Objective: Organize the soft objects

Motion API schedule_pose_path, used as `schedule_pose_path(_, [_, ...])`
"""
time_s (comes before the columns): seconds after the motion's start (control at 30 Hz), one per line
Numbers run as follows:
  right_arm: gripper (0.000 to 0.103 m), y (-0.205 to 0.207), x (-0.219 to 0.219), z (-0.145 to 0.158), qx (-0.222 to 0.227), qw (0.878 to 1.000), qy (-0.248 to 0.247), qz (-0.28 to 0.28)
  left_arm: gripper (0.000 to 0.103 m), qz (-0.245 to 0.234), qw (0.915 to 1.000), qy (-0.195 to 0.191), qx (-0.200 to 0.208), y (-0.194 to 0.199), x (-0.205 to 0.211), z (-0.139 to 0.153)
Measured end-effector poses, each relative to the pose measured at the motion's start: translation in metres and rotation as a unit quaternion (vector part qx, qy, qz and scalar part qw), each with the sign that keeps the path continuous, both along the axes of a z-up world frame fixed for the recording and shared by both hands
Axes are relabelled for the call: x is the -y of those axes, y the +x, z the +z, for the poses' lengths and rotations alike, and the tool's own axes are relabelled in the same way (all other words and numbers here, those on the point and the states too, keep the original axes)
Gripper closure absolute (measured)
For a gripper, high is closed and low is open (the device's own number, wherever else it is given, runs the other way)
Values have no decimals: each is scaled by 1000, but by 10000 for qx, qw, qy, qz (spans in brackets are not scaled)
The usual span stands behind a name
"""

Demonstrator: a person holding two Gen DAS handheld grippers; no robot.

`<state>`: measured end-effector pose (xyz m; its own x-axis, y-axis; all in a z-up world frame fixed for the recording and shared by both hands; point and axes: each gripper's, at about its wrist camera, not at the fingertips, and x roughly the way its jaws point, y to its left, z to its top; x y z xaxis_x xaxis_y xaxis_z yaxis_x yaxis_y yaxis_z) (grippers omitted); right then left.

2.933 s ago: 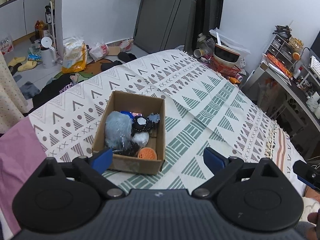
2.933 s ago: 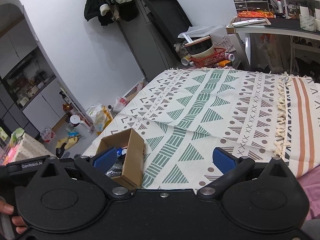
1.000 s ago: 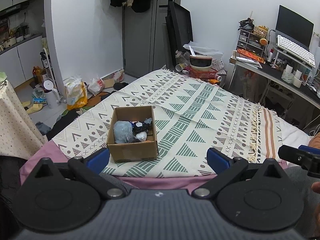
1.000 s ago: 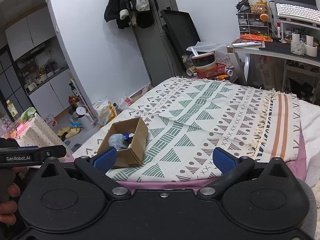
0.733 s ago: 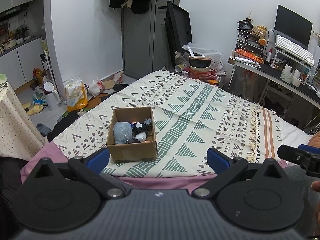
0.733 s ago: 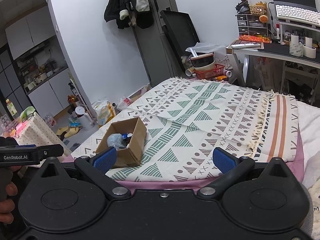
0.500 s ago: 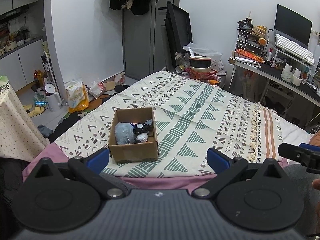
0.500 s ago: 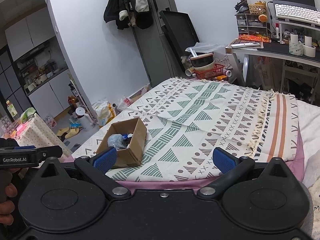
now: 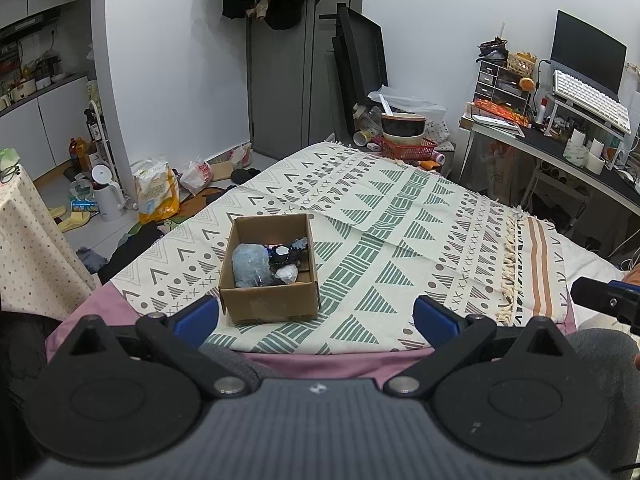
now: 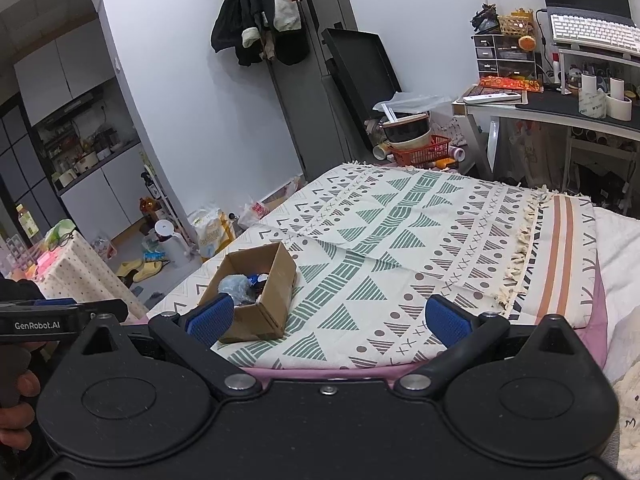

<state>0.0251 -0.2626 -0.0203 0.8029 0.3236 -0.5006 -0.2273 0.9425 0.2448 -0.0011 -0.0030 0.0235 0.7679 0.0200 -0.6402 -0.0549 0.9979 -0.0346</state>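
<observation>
A brown cardboard box point(image 9: 269, 304) point(image 10: 276, 292) sits near the front left corner of the patterned blanket point(image 9: 400, 240) point(image 10: 420, 248) on the bed. Inside it lie a fluffy blue-grey soft toy point(image 9: 249, 264) point(image 10: 233, 284), a dark toy point(image 9: 286, 254) and a small white one point(image 9: 287, 274). My left gripper point(image 9: 316, 316) hovers open in front of the bed, well short of the box, nothing between its blue pads. My right gripper point(image 10: 327, 316) is also open and empty, held back from the bed's near edge.
A purple sheet point(image 9: 320, 360) edges the bed in front. Left of the bed stands a dotted tablecloth point(image 9: 32, 248); bags, a kettle point(image 9: 106, 196) and slippers litter the floor. A desk point(image 9: 560, 152) with keyboard is at right, a red basket point(image 9: 406, 146) behind the bed.
Since 2.9 s ago both grippers have pulled back and risen away from the box, which now looks smaller. In the last second the views barely shift.
</observation>
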Motion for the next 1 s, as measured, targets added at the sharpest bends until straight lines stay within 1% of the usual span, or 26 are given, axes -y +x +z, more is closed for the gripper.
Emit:
schedule_pose_path(0.23, [0, -1, -3, 0, -6, 10000, -49, 53, 0, 5, 10000, 2, 4, -1, -3, 0])
schedule_pose_path(0.63, [0, 1, -3, -3, -82, 9999, -108, -33, 0, -28, 10000, -44, 3, 0, -1, 0])
schedule_pose_path(0.83, [0, 6, -4, -8, -165, 9997, -149, -61, 0, -18, 10000, -47, 19, 4, 2, -2])
schedule_pose_path(1.0, [0, 9, -3, -13, -264, 9996, -76, -93, 0, -18, 9999, -120, 11, 11, -2, -7])
